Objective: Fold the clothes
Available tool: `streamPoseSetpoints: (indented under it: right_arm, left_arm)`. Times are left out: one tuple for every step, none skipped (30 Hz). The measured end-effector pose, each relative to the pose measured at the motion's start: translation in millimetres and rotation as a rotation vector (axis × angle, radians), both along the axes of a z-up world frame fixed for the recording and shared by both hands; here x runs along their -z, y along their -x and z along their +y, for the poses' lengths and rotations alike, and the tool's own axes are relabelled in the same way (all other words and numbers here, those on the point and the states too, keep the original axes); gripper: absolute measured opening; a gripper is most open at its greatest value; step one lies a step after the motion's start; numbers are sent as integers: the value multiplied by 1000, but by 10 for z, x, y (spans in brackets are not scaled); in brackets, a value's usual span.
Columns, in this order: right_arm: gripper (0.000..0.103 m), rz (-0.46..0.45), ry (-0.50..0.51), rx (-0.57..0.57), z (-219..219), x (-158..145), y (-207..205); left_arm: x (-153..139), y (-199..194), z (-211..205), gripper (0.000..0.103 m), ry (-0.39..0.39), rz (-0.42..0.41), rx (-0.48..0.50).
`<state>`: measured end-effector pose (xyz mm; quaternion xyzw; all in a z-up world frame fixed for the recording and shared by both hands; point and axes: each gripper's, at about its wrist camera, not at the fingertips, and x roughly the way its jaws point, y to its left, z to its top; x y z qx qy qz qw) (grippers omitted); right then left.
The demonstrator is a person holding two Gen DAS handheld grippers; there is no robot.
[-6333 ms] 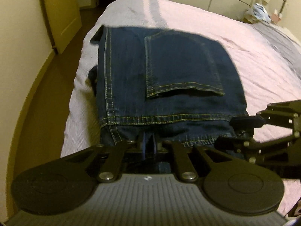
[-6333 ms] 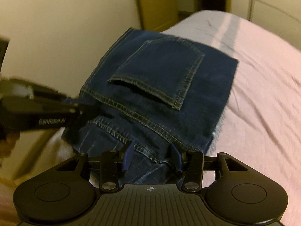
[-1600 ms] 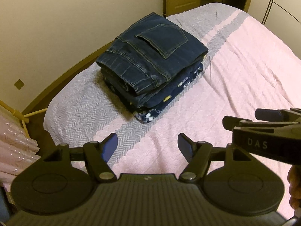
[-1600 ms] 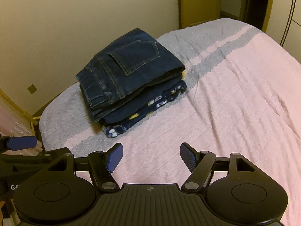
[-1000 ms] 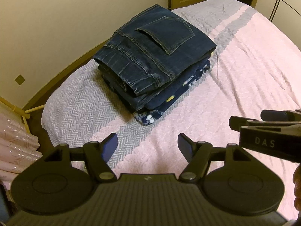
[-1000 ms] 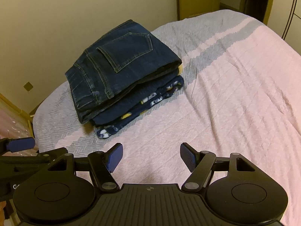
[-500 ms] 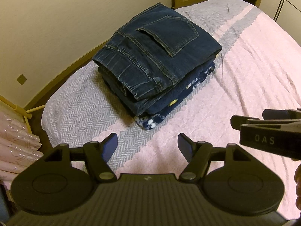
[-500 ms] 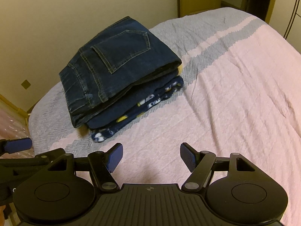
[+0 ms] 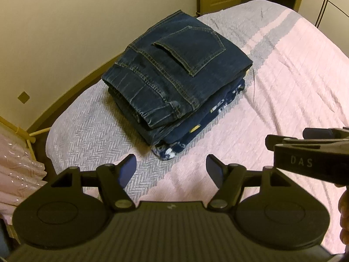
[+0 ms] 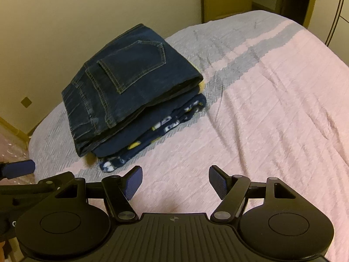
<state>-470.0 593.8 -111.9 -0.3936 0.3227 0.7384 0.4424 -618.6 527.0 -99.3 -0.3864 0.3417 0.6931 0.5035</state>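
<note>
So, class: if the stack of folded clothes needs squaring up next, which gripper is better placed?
Probably the left gripper. In its view the stack of folded clothes lies almost straight ahead and looks near; from the right gripper it sits off to the left. Both are open and empty above the bedspread.

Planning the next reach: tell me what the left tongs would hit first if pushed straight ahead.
Probably the near corner of the stack: the patterned navy garment under the folded jeans. The open left tongs hover above the bedspread; depth is unclear.
</note>
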Motion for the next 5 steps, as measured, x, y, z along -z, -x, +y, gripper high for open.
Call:
streamPoseSetpoints:
  right_arm:
    - [71, 0, -2, 3, -1, -9, -5]
    - [71, 0, -4, 5, -2, -19, -9]
    - [71, 2, -6, 7, -11, -31, -15]
    - [71, 4, -8, 9, -20, -43, -21]
    - [71, 5, -11, 11, -36, -56, -27]
  left_arm:
    - [-10, -4, -5, 67, -4, 3, 1]
    - [-21, -7, -12, 67, -8, 6, 2]
    - [-32, -11, -20, 67, -13, 9, 3]
    - [-44, -14, -27, 67, -17, 11, 4]
    - [-57, -16, -36, 67, -20, 11, 5]
